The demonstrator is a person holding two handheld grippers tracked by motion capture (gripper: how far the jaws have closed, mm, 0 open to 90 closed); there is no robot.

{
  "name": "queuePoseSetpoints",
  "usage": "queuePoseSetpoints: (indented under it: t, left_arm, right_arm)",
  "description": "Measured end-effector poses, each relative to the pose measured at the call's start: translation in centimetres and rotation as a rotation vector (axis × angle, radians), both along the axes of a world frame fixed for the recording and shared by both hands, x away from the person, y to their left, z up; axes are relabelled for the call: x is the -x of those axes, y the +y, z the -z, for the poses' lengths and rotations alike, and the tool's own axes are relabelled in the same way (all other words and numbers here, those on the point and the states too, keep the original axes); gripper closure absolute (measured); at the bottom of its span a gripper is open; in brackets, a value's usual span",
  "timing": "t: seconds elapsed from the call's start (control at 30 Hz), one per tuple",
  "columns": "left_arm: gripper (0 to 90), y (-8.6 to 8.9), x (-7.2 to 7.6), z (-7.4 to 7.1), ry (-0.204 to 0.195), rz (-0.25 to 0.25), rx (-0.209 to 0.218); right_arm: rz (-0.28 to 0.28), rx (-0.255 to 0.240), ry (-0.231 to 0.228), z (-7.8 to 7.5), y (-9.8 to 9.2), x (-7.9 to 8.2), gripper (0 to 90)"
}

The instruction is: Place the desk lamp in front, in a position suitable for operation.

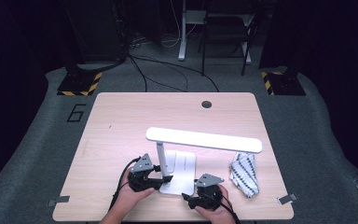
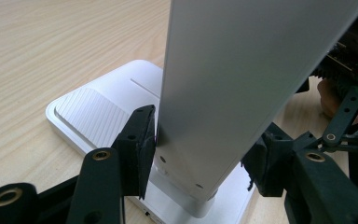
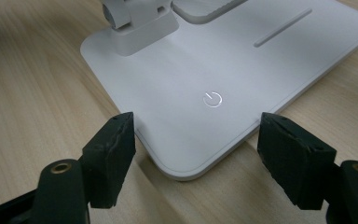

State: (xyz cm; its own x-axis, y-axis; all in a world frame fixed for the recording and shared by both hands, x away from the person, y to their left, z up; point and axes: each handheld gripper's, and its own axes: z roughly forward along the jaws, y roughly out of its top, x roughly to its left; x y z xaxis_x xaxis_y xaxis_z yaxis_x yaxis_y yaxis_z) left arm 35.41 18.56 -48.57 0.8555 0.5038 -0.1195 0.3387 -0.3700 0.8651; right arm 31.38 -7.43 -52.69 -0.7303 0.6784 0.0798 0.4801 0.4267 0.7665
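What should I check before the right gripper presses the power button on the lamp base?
1. Left gripper around the lamp post: ok; one pad touches, the other cannot tell.
2. Right gripper open, nothing between its jaws: ok.
3. Power button in plain sight on the lamp base: ok.
4. Right gripper lined up with the button: ok, a jaw on each side of the base corner.
5. Lamp head lit: ok.
6. Patterned cloth apart from the base: ok.

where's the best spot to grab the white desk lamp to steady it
Grip the flat upright stem low down, just above the base, coming in level from the person's side. Its two broad flat faces suit parallel jaws, and holding near the heavy base limits tipping. The left gripper already straddles it there.
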Motion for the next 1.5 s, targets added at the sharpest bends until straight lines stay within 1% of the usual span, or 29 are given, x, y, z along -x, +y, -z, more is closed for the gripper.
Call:
queuePoseSetpoints:
  t: [0.03,0.1,0.2,0.23,0.27,0.33,0.43,0.47,0.53,0.57,0.6,0.63,0.67,0.77,0.8,0.83,0.97,1.03,1.1,1.17,1.2,1.23,1.33,1.37,1.4,1.43,1.47,1.5]
  left_arm:
    - [48.7,0.0,0.0,0.0,0.0,0.0,0.0]
    - [48.6,0.2,0.2,-0.2,-0.009,0.009,-0.016]
    - [48.7,0.5,0.5,-0.3,-0.006,0.001,-0.002]
    - [48.8,0.7,0.6,-0.3,0.0,0.006,0.001]
    - [49.0,0.7,0.7,-0.3,0.002,-0.003,0.013]
    - [49.3,0.9,0.7,-0.4,0.006,0.007,0.009]
    - [49.3,0.8,0.7,-0.4,-0.01,0.0,0.002]
    - [50.0,0.9,0.5,-0.5,-0.01,0.017,-0.004]
    - [50.9,0.8,0.2,-0.6,-0.002,0.017,0.02]
    - [50.5,0.7,0.1,-0.8,-0.01,0.021,0.012]
    - [50.5,0.7,0.1,-0.8,-0.01,0.021,0.012]
    - [50.5,0.6,0.1,-0.7,-0.018,0.017,0.012]
    - [50.6,0.6,0.1,-0.8,-0.014,0.021,0.007]
    - [50.7,0.5,0.3,-0.7,-0.024,0.006,0.006]
    - [50.7,0.5,0.4,-0.8,-0.028,0.009,-0.003]
    - [50.5,0.6,0.5,-0.8,-0.03,0.008,-0.004]
    - [50.6,0.8,1.0,-0.9,-0.024,0.009,-0.007]
    - [50.5,0.9,1.2,-1.0,-0.019,0.02,-0.017]
    - [50.4,1.0,1.3,-1.0,-0.018,0.017,-0.017]
    - [50.4,1.1,1.4,-0.9,-0.014,0.018,-0.012]
    - [50.3,1.1,1.4,-0.9,-0.014,0.012,-0.001]
    - [50.2,1.2,1.4,-0.9,-0.004,0.024,-0.005]
    - [50.0,1.2,1.2,-0.9,-0.009,0.032,-0.002]
    - [49.1,1.1,1.0,-0.9,-0.016,0.035,0.0]
    - [48.5,1.1,1.0,-0.9,-0.016,0.035,0.0]
    - [48.5,0.9,0.9,-0.9,-0.026,0.026,0.004]
    - [45.2,0.7,0.8,-1.0,-0.026,0.029,0.008]
    - [44.9,0.7,0.8,-1.0,-0.026,0.029,0.008]
  right_arm:
    - [0.0,0.0,0.0,0.0,0.0,0.0,27.6]
    - [-0.011,0.013,-0.006,0.0,0.0,0.0,27.2]
    - [-0.009,0.009,-0.006,0.0,0.1,-0.1,27.0]
    - [-0.009,0.012,-0.007,-0.1,0.1,-0.1,27.0]
    - [-0.008,0.01,-0.008,-0.1,0.1,-0.2,26.8]
    - [-0.005,0.005,-0.003,-0.1,0.1,-0.2,26.7]
    - [-0.014,-0.001,-0.003,-0.1,0.1,-0.5,26.4]
    - [-0.014,0.0,-0.001,-0.1,0.0,-0.5,26.4]
    - [0.006,-0.017,0.014,-0.1,0.1,-0.5,26.5]
    - [-0.01,-0.009,-0.006,0.0,0.0,-0.7,26.6]
    - [-0.01,-0.009,-0.006,0.0,0.0,-0.7,26.6]
    - [-0.004,-0.015,-0.006,0.0,0.0,-0.6,26.7]
    - [-0.004,-0.014,0.003,0.0,0.0,-0.6,26.7]
    - [0.0,-0.021,-0.001,0.0,0.0,-0.7,26.7]
    - [0.0,-0.021,-0.001,0.0,0.0,-0.7,26.7]
    - [-0.007,-0.024,0.013,0.0,0.0,-0.7,26.7]
    - [-0.01,-0.023,0.005,-0.1,0.1,-0.7,26.7]
    - [-0.024,-0.022,-0.01,0.0,0.2,-0.8,26.0]
    - [-0.028,-0.024,-0.008,0.0,0.2,-0.8,25.8]
    - [-0.026,-0.027,0.001,0.0,0.3,-0.8,25.2]
    - [-0.023,-0.032,-0.004,0.1,0.3,-0.8,25.1]
    - [-0.023,-0.034,0.0,0.1,0.3,-0.8,25.0]
    - [-0.028,-0.037,-0.003,0.1,0.3,-0.9,24.9]
    - [-0.03,-0.036,-0.003,0.1,0.3,-1.0,25.5]
    - [-0.03,-0.036,-0.003,0.1,0.3,-1.0,25.5]
    - [-0.03,-0.035,-0.005,0.1,0.3,-1.0,25.9]
    - [-0.032,-0.032,0.003,0.1,0.3,-0.9,27.0]
    - [-0.033,-0.032,0.006,0.1,0.4,-0.9,27.0]
